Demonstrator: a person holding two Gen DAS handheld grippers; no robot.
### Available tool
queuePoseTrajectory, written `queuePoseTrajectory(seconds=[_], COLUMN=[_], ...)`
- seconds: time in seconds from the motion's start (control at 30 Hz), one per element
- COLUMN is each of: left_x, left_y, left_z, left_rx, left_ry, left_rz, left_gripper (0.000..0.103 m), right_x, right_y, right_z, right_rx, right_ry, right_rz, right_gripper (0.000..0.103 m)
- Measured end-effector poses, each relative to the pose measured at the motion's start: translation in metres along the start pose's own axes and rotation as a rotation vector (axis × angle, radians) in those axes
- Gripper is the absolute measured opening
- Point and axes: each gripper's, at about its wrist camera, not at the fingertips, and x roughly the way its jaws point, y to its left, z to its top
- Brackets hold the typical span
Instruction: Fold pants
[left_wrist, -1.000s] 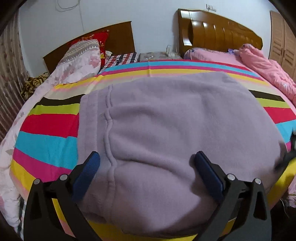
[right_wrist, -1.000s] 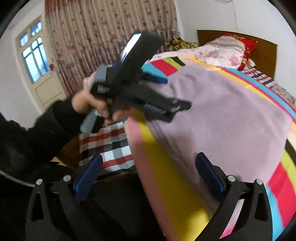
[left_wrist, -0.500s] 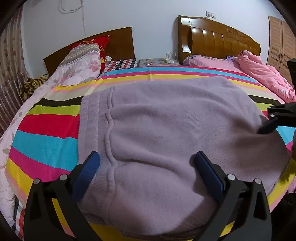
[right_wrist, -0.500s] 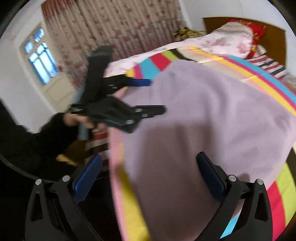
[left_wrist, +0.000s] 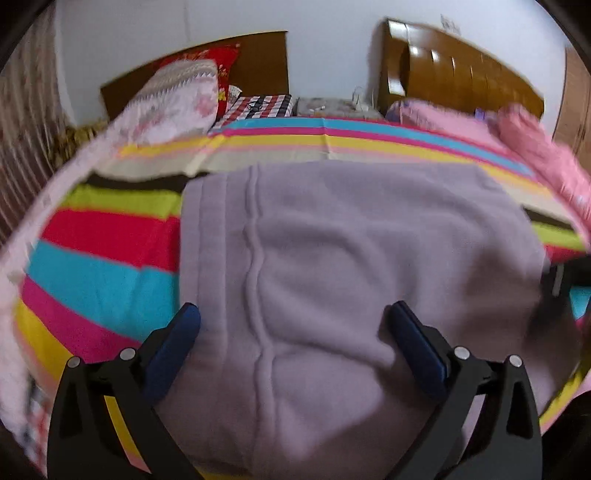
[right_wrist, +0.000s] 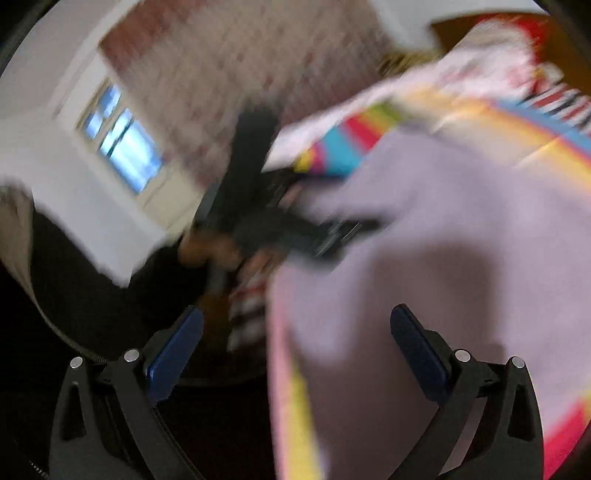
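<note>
Both hand-held grippers, left (left_wrist: 293, 328) and right (right_wrist: 295, 328), hover spread above lilac pants (left_wrist: 351, 277).

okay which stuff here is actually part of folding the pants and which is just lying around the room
Part of the job:
lilac pants
left gripper, open
right gripper, open

Just lying about:
striped bedspread
floral pillow
pink quilt
curtain
</note>
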Motion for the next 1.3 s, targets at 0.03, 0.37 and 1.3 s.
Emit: queuePoseTrajectory(seconds=[0.03,0.37,1.3], left_x=[-0.001,-0.019,0.009], left_y=[0.004,-0.029,-0.010], left_z=[-0.002,0.037,0.007], left_rx=[-0.010,0.079,0.020], left_ry=[0.007,-0.064,-0.053], left_rz=[-0.008,0.008,-0.021], left_gripper=[0.102,0.101,0.102], right_x=[0.008,-0.105,-0.005], right_y=[0.010,-0.053,-0.015], right_z=[-0.003,0.016,0.018], right_rx=[-0.043,0.079,0.044], right_ry=[0.015,-0.257,-0.067], right_rz=[-0.027,-0.203,-0.504], right_gripper=[0.099,0.099,0.099])
